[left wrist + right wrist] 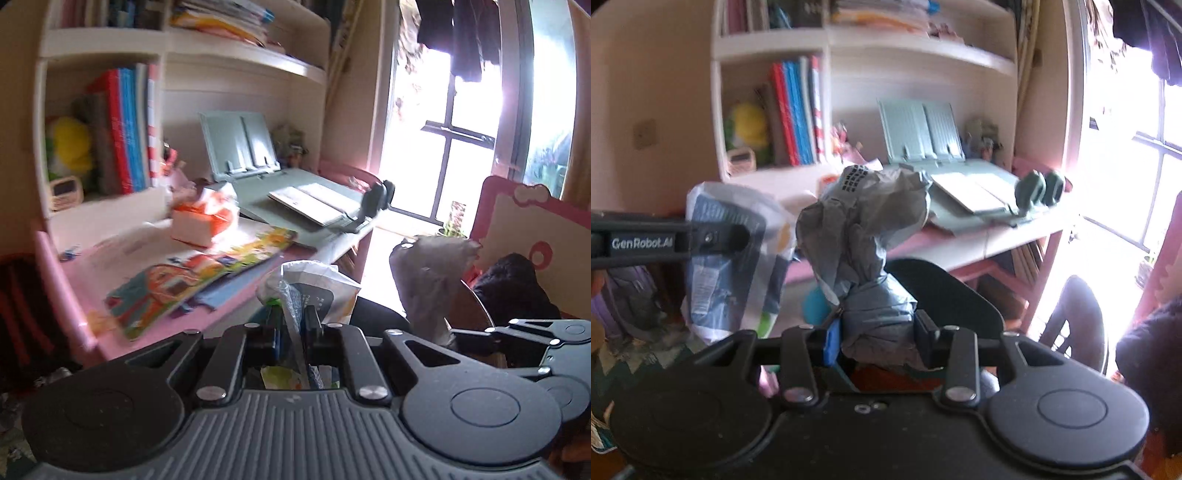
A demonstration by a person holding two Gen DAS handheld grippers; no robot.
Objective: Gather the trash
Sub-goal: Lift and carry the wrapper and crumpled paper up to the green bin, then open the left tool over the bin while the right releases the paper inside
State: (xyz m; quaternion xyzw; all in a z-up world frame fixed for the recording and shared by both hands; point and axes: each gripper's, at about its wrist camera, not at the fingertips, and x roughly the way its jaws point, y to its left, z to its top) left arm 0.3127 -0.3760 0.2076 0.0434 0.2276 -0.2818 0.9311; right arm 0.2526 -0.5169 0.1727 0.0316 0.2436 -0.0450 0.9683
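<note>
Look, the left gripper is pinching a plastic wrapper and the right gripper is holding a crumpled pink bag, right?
Almost. The left gripper does pinch the plastic wrapper, but the crumpled bag in the right gripper is grey, not pink. The right wrist view shows it best.

Both grippers (291,325) (877,334) raised, fingers seemingly clamped shut.
</note>
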